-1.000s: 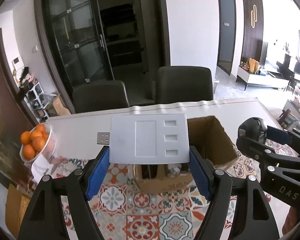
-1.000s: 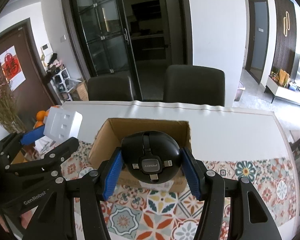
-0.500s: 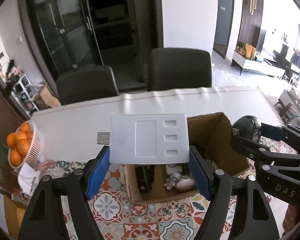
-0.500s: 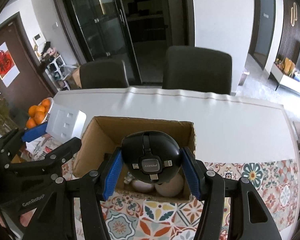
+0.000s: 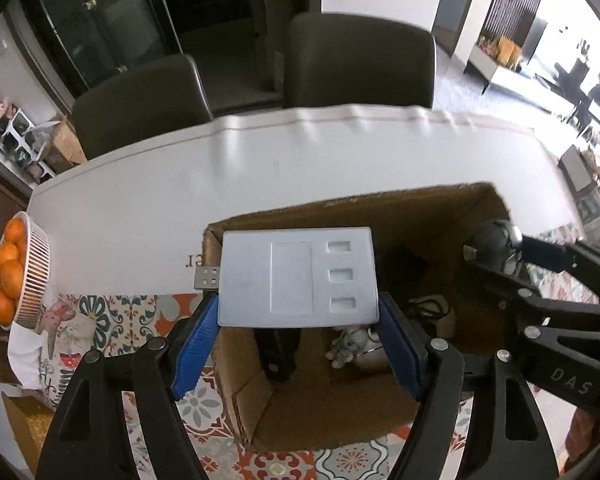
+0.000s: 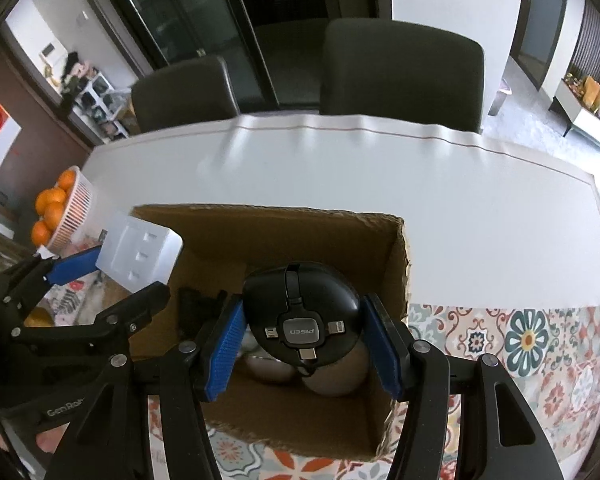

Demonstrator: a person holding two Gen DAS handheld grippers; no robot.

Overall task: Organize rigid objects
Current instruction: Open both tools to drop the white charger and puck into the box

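A: Left wrist view, entry. Left gripper has its blue fingers clenched on the two short sides of the white hub. Hub lies flat, long axis running across from finger to finger, USB plug sticking out past the left finger.

B: And below it?

A: Open box directly under and ahead of the fingers. Hub overlaps the box's left half; plug end hangs over the left wall, near the rim. Dark item and a small figurine visible on the box floor beneath.

B: Right wrist view?

A: Right gripper grasps the black cable reel by its sides, connectors facing the camera. It hangs over the box's near-right corner, above two rounded pale things on the floor.

B: Which goes first?

A: Judgement: both sit over the opening; the reel is more centred inside the walls. The hub likely needs a small shift right so the plug clears the wall before release.

B: Surroundings?

A: Box stands on the counter; orange basket well off to the left.
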